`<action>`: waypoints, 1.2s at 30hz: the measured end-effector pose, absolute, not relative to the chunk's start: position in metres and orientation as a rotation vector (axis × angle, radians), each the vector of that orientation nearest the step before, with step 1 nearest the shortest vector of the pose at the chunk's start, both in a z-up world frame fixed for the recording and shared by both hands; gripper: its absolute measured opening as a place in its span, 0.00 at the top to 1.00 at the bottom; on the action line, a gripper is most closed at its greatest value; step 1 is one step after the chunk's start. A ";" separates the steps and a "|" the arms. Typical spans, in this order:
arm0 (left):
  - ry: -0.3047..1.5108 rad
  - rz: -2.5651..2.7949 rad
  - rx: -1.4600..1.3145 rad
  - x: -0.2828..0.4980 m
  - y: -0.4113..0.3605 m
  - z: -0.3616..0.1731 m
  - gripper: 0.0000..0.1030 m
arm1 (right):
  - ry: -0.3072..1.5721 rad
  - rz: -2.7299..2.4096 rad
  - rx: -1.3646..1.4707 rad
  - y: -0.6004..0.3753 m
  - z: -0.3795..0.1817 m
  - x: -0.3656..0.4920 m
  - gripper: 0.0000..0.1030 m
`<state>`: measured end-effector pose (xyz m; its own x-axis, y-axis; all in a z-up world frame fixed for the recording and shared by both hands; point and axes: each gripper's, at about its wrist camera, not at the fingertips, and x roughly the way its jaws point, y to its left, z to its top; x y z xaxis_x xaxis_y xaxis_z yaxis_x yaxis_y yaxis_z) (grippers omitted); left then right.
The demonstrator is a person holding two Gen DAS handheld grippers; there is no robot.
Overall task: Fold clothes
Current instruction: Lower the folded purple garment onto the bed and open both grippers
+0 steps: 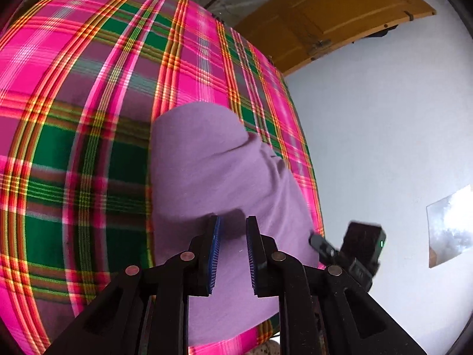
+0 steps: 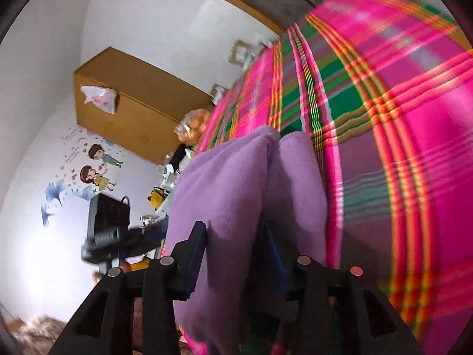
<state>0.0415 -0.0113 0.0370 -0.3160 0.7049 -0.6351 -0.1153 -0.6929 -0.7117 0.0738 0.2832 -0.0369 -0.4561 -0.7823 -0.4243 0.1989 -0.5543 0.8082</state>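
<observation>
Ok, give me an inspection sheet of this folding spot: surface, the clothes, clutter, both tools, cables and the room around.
Surface: pink and green plaid bedspread, mostly bare.
Job's things: one purple fleece garment, bunched in thick folds near the edge of the bedspread.
Clutter: nothing seen on the bedspread; small blurred items sit past its far edge.
Grippers: left tool open over the garment, nothing between its blue pads; right tool shut on a thick fold of it.
Cables: nothing seen for certain.
Surroundings: white walls, wooden door, wooden cabinet with a plastic bag on it, cartoon wall stickers.
</observation>
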 end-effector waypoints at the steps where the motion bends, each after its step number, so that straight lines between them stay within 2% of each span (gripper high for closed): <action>1: -0.761 2.055 -1.400 0.042 -0.013 0.035 0.83 | -0.888 -2.072 1.088 0.279 -0.032 0.072 0.86; 4: -0.763 2.057 -1.397 0.044 -0.017 0.033 0.83 | -0.749 -2.178 1.018 0.270 -0.009 0.074 0.90; 8: -0.771 2.066 -1.387 0.043 -0.019 0.033 0.83 | -0.586 -2.309 0.849 0.271 0.031 0.088 0.90; 13: -0.724 2.044 -1.389 0.038 -0.002 0.031 0.83 | -0.608 -2.384 0.989 0.291 0.007 0.080 0.90; 16: -0.669 2.042 -1.388 0.030 0.015 0.027 0.83 | -0.729 -2.371 1.089 0.306 -0.024 0.073 0.90; 18: -0.671 2.021 -1.392 0.026 0.021 0.025 0.83 | -0.779 -2.356 1.087 0.310 -0.030 0.073 0.90; 20: -0.661 2.016 -1.396 0.025 0.023 0.023 0.83 | -0.751 -2.372 1.081 0.308 -0.029 0.075 0.88; 25: -0.644 2.015 -1.406 0.022 0.024 0.024 0.82 | -0.602 -2.519 1.084 0.304 -0.016 0.085 0.72; 31: -0.625 2.056 -1.353 0.027 0.021 0.035 0.81 | -0.322 -2.646 0.905 0.284 0.015 0.135 0.72; 36: -0.528 1.994 -1.366 0.042 0.036 0.028 0.81 | -0.151 -2.586 1.032 0.261 -0.001 0.153 0.72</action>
<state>0.0422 0.0360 0.0282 -0.2411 0.7094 -0.6623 -0.2883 -0.7039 -0.6491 0.1533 0.2606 -0.0010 -0.6729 -0.3596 -0.6464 0.2820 -0.9326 0.2253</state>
